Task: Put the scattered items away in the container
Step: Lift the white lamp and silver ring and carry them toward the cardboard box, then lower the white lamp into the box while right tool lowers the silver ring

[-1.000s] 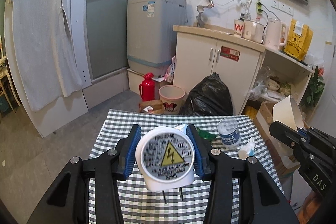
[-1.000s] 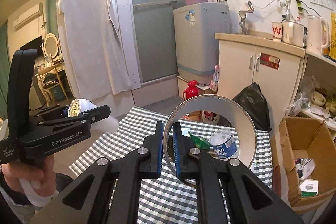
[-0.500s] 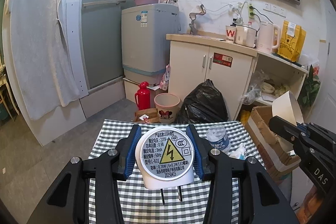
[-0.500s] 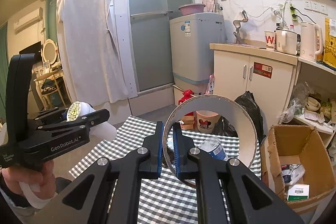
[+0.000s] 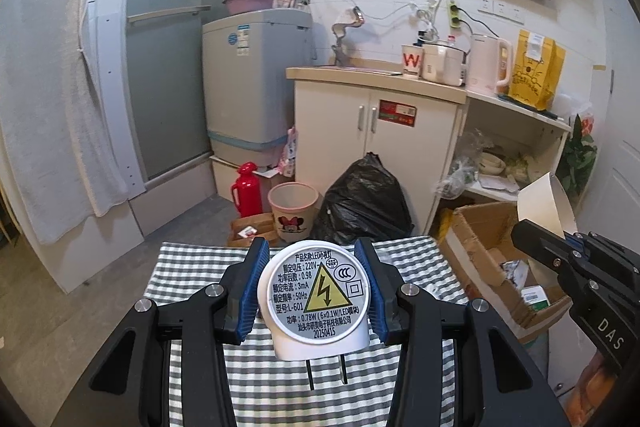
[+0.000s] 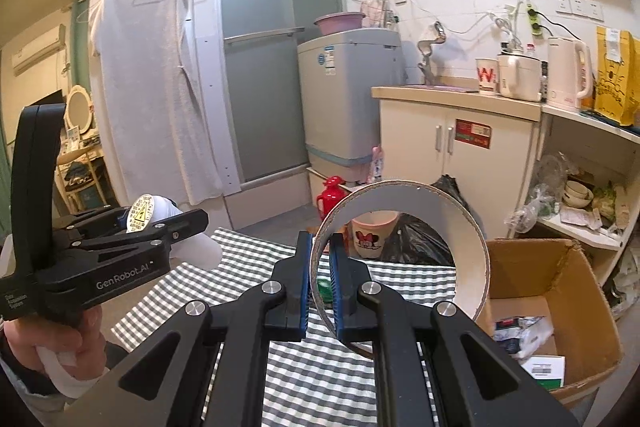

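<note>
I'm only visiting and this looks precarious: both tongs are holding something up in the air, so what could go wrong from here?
1. The left tongs hold the white plug-in night light only by its rounded sides; it might slip and drop onto the checked table.
2. The right tongs pinch just the thin wall of the cardboard ring, which could twist loose or crumple.

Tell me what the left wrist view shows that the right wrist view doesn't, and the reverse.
Only the left wrist view: the night light's full label and two prongs, and the pads clamping it. Only the right wrist view: the right gripper pinching the wall of the paper tube, and the hand on the left gripper. Both show the checked table, cardboard box and black bag.
</note>
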